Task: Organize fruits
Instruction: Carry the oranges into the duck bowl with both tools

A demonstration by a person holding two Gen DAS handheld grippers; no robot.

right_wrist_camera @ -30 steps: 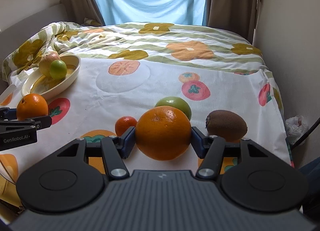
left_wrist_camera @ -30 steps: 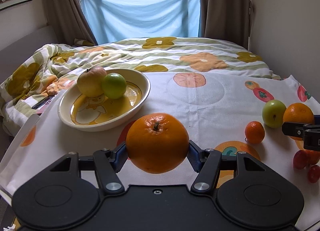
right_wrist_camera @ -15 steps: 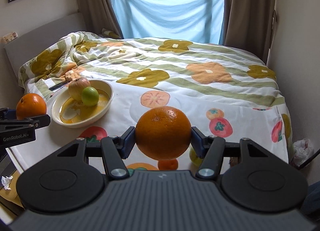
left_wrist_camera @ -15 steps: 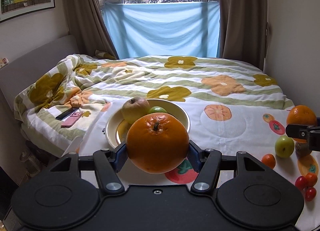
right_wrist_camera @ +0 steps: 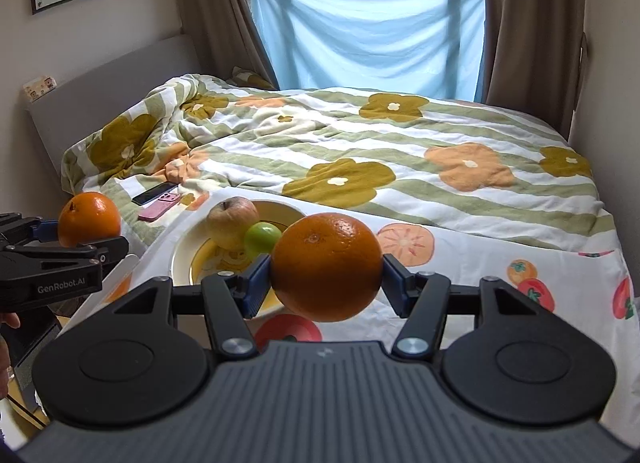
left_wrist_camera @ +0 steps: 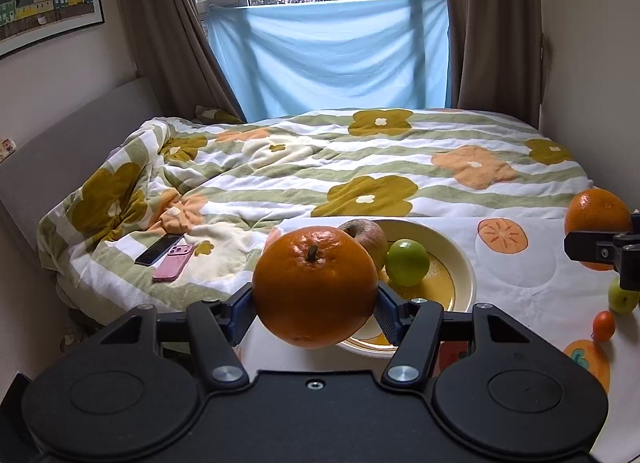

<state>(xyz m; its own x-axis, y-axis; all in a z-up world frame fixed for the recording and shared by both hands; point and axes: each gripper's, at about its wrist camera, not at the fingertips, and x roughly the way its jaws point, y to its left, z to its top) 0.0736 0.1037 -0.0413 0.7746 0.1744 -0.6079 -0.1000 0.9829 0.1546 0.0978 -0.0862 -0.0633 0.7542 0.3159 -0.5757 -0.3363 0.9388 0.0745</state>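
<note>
My left gripper (left_wrist_camera: 315, 305) is shut on a large orange (left_wrist_camera: 315, 286) and holds it in the air, near and left of a cream bowl (left_wrist_camera: 464, 263). The bowl holds a reddish apple (left_wrist_camera: 370, 235) and a small green fruit (left_wrist_camera: 407, 262). My right gripper (right_wrist_camera: 326, 281) is shut on a second orange (right_wrist_camera: 327, 266), raised above the cloth to the right of the bowl (right_wrist_camera: 181, 259). In the right wrist view the left gripper (right_wrist_camera: 52, 259) and its orange (right_wrist_camera: 89, 219) show at the left edge.
A green fruit (left_wrist_camera: 622, 299) and a small orange fruit (left_wrist_camera: 603, 325) lie on the fruit-print cloth (left_wrist_camera: 520, 275) at the right. A black phone (left_wrist_camera: 158, 249) and a pink phone (left_wrist_camera: 174, 262) lie on the flowered quilt left of the bowl. Walls stand on both sides.
Both grippers have risen and pulled back with their oranges. The right gripper has swung left toward the bowl. The loose fruits have dropped out of the right wrist view.
</note>
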